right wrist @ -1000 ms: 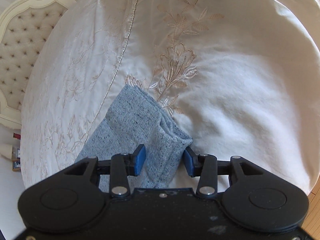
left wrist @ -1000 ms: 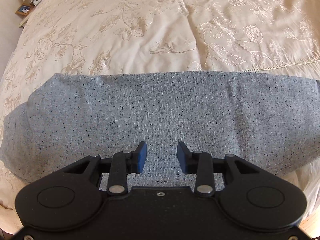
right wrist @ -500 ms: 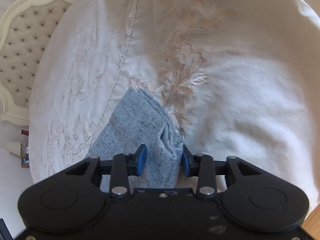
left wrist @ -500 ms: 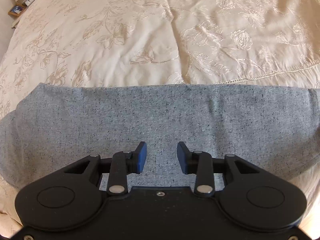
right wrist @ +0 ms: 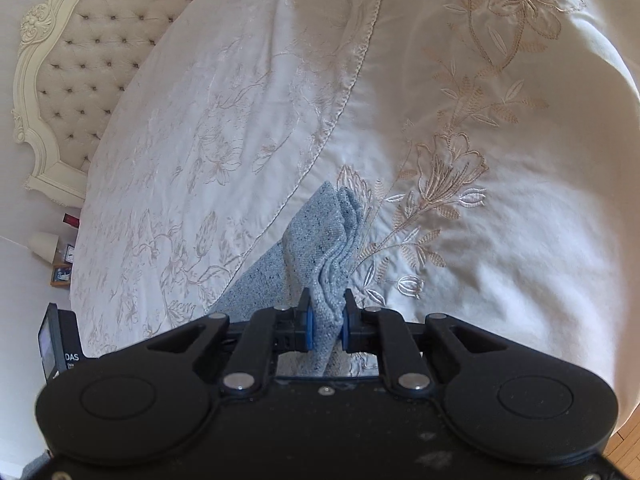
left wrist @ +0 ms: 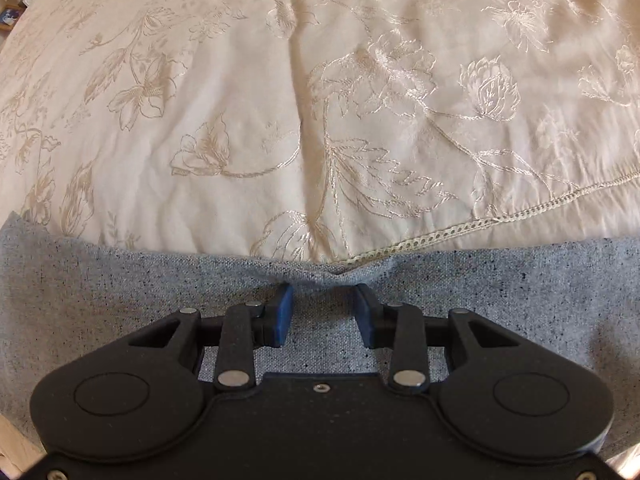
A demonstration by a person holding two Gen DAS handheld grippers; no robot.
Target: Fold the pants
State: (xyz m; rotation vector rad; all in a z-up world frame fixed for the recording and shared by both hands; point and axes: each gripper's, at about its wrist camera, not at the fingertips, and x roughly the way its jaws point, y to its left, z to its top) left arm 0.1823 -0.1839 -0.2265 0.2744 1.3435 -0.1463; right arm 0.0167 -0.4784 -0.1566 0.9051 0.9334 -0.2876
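Here the right gripper point(right wrist: 325, 322) has its jaws clamped on a bunched end of the grey-blue pants point(right wrist: 320, 240), with the folded layers standing up ahead of the jaws over the cream embroidered bedspread point(right wrist: 480, 240). The left gripper point(left wrist: 323, 312) holds its jaws apart, its 2 blue pads resting on the pants point(left wrist: 120, 300), which spread flat beneath and to both sides of the jaws. Just ahead of the left jaws, the pants' far edge meets the bedspread point(left wrist: 240, 120).
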